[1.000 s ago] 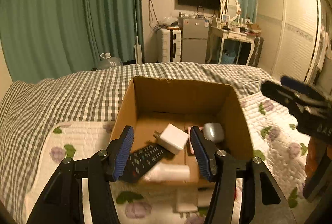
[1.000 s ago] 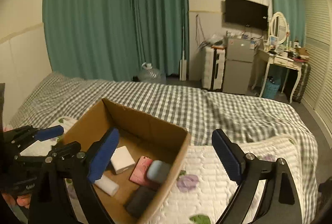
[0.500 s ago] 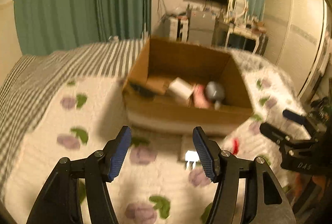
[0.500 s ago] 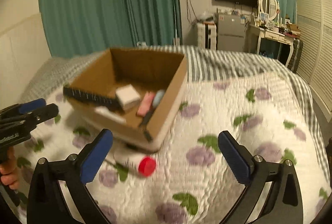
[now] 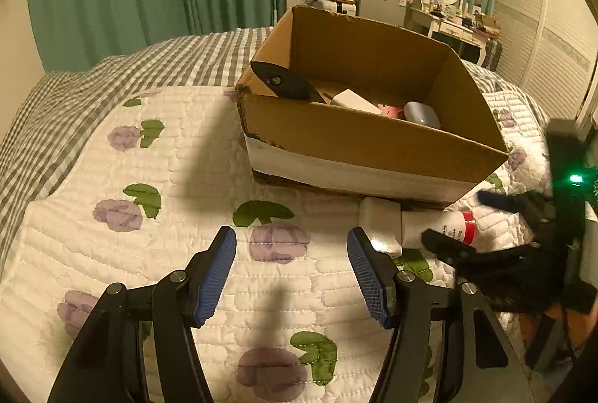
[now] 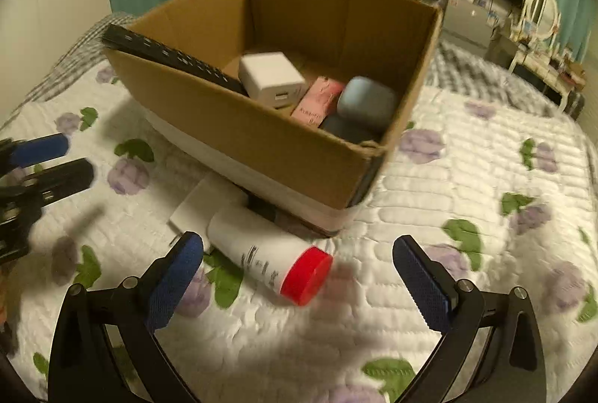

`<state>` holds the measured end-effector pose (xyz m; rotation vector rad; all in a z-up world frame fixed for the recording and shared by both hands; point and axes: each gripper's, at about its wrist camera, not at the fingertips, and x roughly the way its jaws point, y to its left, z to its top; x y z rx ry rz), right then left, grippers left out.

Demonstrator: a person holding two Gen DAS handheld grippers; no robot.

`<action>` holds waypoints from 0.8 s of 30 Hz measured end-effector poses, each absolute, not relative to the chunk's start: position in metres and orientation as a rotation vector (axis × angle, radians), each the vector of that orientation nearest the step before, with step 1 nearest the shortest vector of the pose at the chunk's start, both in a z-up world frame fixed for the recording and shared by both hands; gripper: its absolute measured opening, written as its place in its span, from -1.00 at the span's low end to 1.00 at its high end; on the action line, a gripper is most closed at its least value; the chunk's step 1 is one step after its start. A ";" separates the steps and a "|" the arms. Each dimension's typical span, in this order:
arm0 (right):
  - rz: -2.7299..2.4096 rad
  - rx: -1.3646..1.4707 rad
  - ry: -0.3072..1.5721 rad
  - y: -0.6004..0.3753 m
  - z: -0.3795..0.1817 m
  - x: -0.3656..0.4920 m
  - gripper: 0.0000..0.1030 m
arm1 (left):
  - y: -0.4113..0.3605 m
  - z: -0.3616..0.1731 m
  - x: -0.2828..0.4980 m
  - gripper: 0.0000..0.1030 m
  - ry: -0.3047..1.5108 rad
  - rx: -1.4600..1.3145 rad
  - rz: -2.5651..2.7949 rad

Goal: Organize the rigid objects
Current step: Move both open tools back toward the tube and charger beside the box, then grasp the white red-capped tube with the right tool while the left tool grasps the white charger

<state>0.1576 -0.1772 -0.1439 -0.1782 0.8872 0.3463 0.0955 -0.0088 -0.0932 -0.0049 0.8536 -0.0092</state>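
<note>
1. Most of the sorting looks done. The open brown cardboard box point(image 6: 284, 111) sits on the white quilted bedspread with purple flowers point(image 6: 467, 186) and already holds several items.
2. Inside it we see a long black remote control point(image 6: 175, 57) propped over the near rim, a white cube-shaped charger point(image 6: 271, 77), a flat pink packet point(image 6: 317, 100), a rounded grey-blue case point(image 6: 366, 100) and a dark rounded item point(image 6: 347, 130) beneath that case.
3. Two things are left outside, by our reading. A white cylindrical bottle with a red cap point(image 6: 269, 253) lies on its side just in front of the box, cap pointing away from it.
4. Touching the bottle's base is a flat white rectangular object point(image 6: 198, 205), tucked partly under the box's front edge; we cannot tell what it is.
5. Our right gripper point(image 6: 299, 279) is spread wide and holds nothing; it hovers low over the bedspread with the bottle lying between its fingers.
6. Our left gripper point(image 5: 291, 272) is also parted and empty, above bare quilt to the left of the flat white object.
7. We judge the bottle the next pick, then the flat piece.
</note>
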 end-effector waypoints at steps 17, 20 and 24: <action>0.519 -0.301 0.977 -0.146 -0.157 0.136 0.30 | -0.007 -0.102 0.100 0.26 0.890 -0.001 0.007; 0.491 -0.361 1.022 -0.134 -0.176 0.149 0.13 | -0.008 -0.105 0.101 0.26 0.898 0.008 0.011; 0.445 -0.376 0.985 -0.137 -0.167 0.140 -0.25 | -0.010 -0.106 0.101 0.26 0.897 0.016 0.002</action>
